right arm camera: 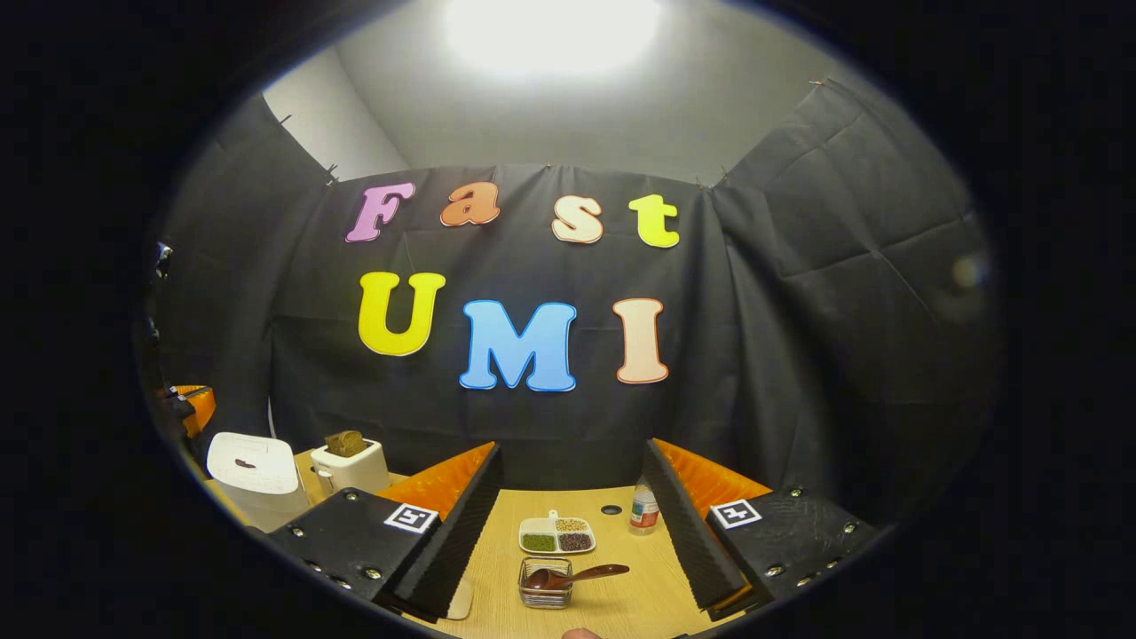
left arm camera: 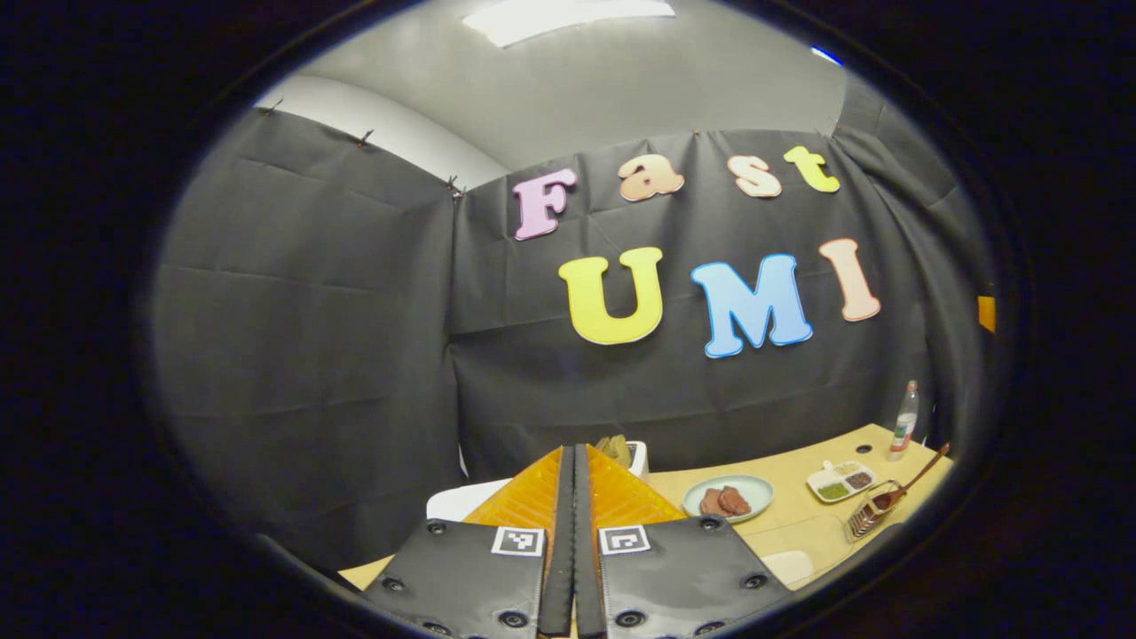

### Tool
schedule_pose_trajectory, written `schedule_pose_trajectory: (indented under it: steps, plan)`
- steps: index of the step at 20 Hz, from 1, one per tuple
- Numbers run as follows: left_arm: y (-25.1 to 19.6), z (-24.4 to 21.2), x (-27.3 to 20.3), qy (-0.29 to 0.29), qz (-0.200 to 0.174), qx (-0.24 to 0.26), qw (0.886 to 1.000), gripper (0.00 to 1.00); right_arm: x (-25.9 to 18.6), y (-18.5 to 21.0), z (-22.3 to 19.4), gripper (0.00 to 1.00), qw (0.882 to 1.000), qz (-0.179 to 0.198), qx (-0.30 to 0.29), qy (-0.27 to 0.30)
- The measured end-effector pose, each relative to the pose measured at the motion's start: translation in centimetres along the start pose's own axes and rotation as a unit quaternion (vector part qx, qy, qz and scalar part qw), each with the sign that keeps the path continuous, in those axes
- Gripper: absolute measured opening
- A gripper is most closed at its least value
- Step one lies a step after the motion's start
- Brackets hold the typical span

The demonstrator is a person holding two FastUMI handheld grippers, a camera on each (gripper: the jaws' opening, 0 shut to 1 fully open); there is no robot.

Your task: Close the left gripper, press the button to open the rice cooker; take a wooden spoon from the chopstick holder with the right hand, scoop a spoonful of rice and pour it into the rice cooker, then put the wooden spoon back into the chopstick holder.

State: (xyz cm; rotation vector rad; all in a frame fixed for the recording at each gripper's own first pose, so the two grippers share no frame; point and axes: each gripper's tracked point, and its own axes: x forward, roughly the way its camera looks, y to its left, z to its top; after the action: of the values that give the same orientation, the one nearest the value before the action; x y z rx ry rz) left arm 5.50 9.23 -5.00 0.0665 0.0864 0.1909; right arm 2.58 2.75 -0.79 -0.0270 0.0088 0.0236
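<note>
Left gripper view: left gripper, fingers pressed together with no gap, nothing between them, raised over the near table edge. One wooden table. One pale plate with brown pieces, number hard to tell. One divided dish of grains, two compartments made out clearly. One bottle upright at the far right. One wire chopstick holder with one wooden spoon, handle slanting up and to the right, bowl end down in the holder. White rice cooker mostly hidden behind the fingers, only a corner seen; toaster largely hidden too.

Right gripper view: right gripper, fingers spread wide, empty, framing the table. One chopstick holder centred between them, one wooden spoon lying across its rim, long axis near level, handle pointing right, bowl to the left. One divided dish just beyond, three compartments. One bottle beside the right finger. One rice cooker at far left, lid down, well apart from the holder. One toaster next to it with bread inside, slice count unclear.
</note>
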Motion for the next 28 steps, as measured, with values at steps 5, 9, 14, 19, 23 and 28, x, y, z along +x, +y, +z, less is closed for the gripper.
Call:
schedule_pose_trajectory:
  steps: [5,9,14,19,23,28]
  plan:
    - [3.1,-3.6,2.9,0.036,0.020,-0.022,0.999,0.08,-0.4,0.6,-0.1,0.96,1.000,-0.011,-0.008,0.005]
    - [4.6,-7.2,5.5,0.070,0.023,-0.040,0.996,0.09,-0.8,0.9,-0.3,0.96,1.000,-0.018,-0.022,0.011]
    - [5.0,-11.9,7.7,0.115,0.017,-0.046,0.992,0.09,-1.2,1.1,-0.4,0.96,0.999,-0.030,-0.032,0.016]
    - [5.3,-15.5,8.8,0.157,0.011,-0.049,0.986,0.09,-1.6,1.2,-0.2,0.96,0.998,-0.037,-0.043,0.019]
    - [5.5,-17.4,9.1,0.181,0.015,-0.056,0.982,0.09,-1.7,1.1,0.2,0.96,0.998,-0.037,-0.050,0.017]
    - [5.6,-18.0,8.8,0.186,0.017,-0.053,0.981,0.12,-1.6,0.8,0.0,0.96,0.998,-0.034,-0.051,0.018]
